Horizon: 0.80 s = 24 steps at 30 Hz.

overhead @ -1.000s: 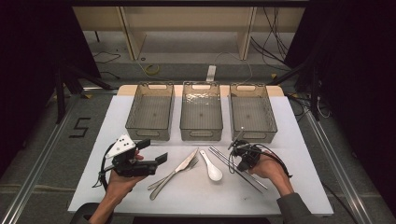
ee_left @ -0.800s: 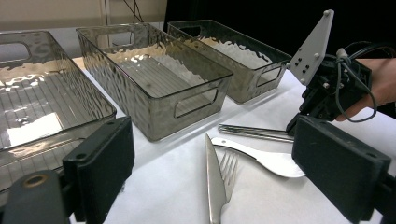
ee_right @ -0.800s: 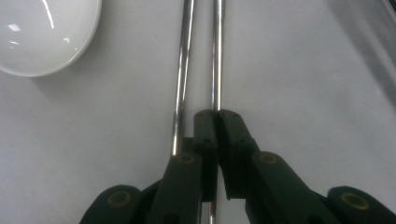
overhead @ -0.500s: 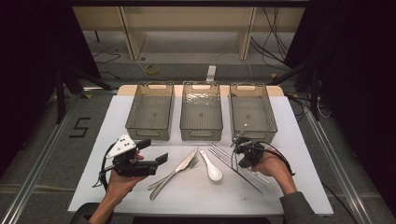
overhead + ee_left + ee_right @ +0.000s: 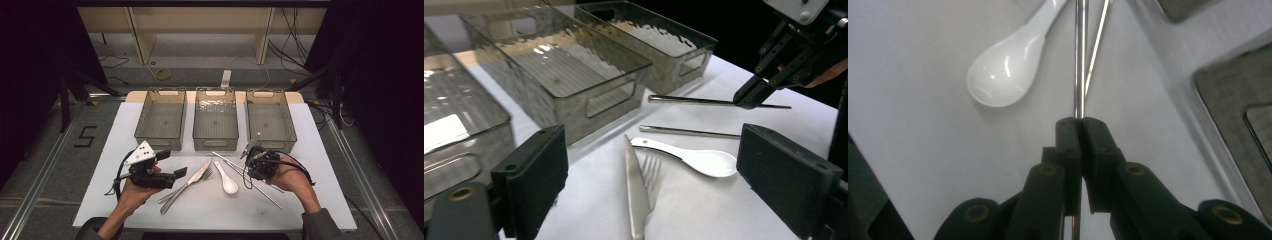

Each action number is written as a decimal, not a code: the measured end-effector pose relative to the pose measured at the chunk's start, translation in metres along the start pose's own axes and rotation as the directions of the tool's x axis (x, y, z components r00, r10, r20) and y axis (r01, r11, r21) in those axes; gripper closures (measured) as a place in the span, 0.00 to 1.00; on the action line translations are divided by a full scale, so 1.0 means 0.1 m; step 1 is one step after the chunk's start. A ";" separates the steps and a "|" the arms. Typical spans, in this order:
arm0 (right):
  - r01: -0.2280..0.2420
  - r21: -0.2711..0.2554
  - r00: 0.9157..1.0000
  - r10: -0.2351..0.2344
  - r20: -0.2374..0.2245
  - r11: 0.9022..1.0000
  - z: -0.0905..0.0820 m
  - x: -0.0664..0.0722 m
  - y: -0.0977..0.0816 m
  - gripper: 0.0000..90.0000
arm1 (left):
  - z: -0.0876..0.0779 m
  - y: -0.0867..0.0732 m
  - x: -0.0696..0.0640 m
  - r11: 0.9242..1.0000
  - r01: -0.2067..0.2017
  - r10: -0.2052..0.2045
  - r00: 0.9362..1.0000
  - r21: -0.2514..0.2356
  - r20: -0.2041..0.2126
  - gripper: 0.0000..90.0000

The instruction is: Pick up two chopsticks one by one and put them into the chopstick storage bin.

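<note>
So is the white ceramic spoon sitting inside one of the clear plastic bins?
No, the white ceramic spoon lies on the white table surface, in front of the three clear plastic bins, next to the metal knife.

Left gripper (image 5: pixel 172 167): black body, grey three-cornered plate, black cable | Right gripper (image 5: pixel 248 151): black, looping cable, brass-coloured pivot screws | Person: dark grey sleeves at both wrists
</note>
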State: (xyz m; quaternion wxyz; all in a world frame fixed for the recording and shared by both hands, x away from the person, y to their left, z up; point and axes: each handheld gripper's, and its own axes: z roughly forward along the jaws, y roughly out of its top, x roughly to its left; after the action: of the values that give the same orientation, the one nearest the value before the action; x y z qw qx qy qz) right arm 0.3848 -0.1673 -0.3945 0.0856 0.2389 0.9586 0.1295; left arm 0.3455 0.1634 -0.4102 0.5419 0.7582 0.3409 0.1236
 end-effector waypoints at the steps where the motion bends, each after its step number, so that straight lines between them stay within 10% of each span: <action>1: 0.000 0.000 1.000 0.000 0.000 1.000 0.00 0.00 0.00 0.96 | 0.03 0.01 -0.01 1.000 -0.005 0.005 1.000 0.018 0.014 0.14; 12: 0.135 0.007 0.991 -0.135 -0.025 0.991 -0.02 0.27 0.14 0.96 | 0.38 0.14 -0.17 0.972 -0.157 0.137 0.983 0.175 0.122 0.15; 24: 0.224 0.012 0.974 -0.223 -0.031 0.975 -0.03 0.45 0.22 0.96 | 0.60 0.14 -0.39 0.884 -0.346 0.293 0.934 0.315 0.202 0.18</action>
State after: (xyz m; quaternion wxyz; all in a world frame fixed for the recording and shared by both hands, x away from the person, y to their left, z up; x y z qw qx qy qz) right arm 0.3544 -0.1277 -0.3899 0.0836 0.1283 0.9814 0.1154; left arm 0.3552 0.0914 -0.4132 0.3962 0.8943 0.1860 0.0927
